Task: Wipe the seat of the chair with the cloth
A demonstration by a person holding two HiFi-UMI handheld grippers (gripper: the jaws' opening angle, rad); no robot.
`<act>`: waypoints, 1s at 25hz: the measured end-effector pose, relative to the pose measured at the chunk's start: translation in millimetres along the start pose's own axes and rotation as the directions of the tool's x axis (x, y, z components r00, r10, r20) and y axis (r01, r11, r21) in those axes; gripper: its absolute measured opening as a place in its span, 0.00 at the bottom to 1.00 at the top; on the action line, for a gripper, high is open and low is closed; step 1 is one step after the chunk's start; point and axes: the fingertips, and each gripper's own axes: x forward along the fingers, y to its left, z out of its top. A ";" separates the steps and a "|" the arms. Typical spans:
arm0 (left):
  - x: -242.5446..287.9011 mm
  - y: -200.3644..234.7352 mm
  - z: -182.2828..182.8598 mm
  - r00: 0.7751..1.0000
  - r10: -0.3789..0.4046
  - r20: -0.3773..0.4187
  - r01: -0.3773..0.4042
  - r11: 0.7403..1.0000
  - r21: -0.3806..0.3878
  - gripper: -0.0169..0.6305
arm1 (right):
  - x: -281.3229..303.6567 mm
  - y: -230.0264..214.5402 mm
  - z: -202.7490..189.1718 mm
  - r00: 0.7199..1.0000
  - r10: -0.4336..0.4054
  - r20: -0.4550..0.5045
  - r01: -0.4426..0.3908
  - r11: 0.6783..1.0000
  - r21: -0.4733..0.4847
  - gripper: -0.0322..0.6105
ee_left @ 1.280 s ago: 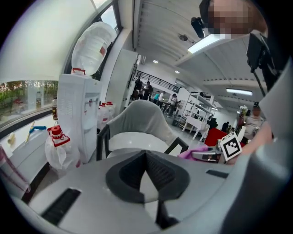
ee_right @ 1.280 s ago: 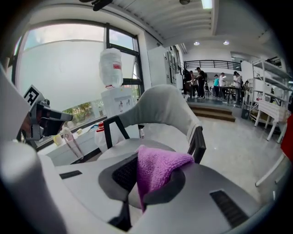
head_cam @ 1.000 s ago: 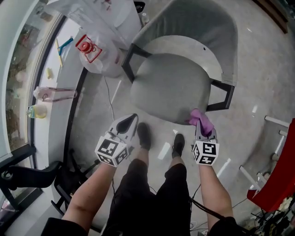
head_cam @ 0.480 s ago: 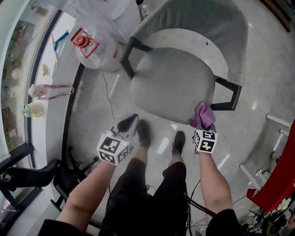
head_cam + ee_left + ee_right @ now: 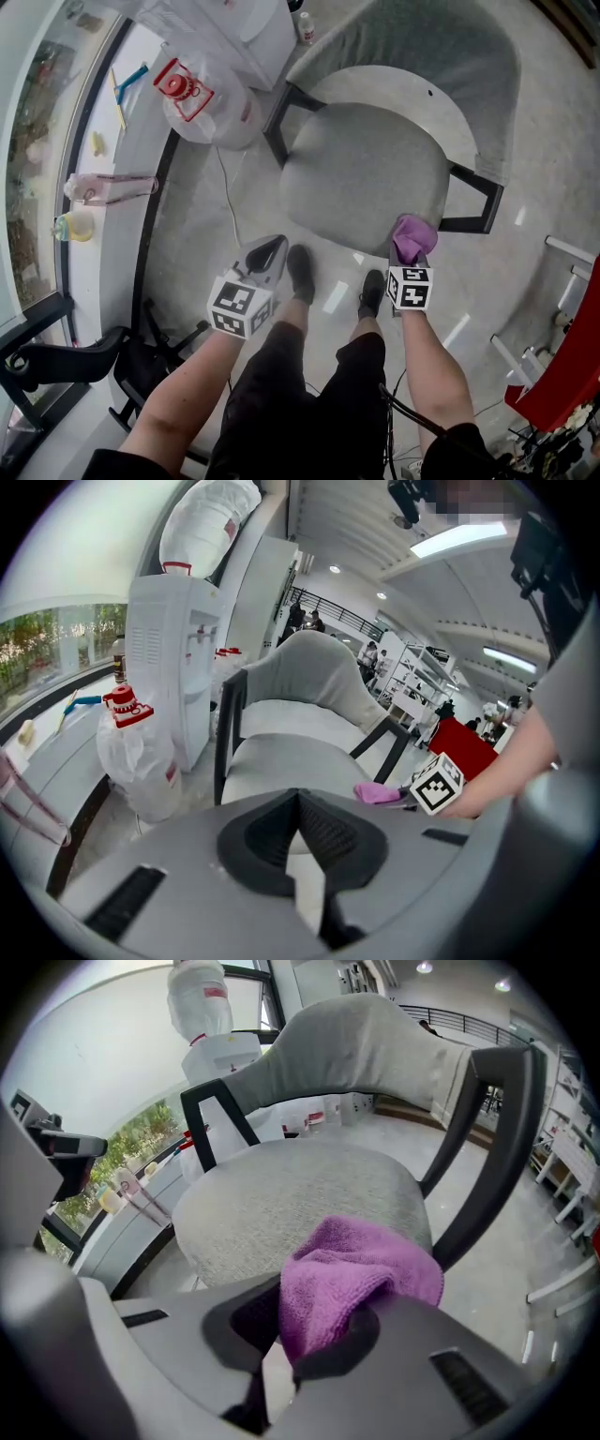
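grey floor (image 5: 562, 141); r gripper (image 5: 314, 1335) w/ cloth (image 5: 361, 1274) pointing fwd at chair seat (image 5: 361, 178)

By seat (image 5: 361, 173) edge — cloth (image 5: 413, 236) (right).

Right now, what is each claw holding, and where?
The right claw is shut on the purple cloth, pinching a bunched fold at its near end; the rest bulges out ahead. The left claw is shut, holding nothing.

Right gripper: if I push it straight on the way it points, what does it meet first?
Probably the chair seat: the right gripper, jaws shut on the purple cloth, points at its front edge, so the cloth would touch first. How high it sits above the seat is unclear.
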 end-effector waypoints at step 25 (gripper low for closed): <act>-48.5 45.5 -14.7 0.995 0.101 0.022 -0.100 0.994 -0.053 0.04 | 69.7 195.8 67.8 0.974 0.226 -0.023 -0.227 0.958 -0.178 0.09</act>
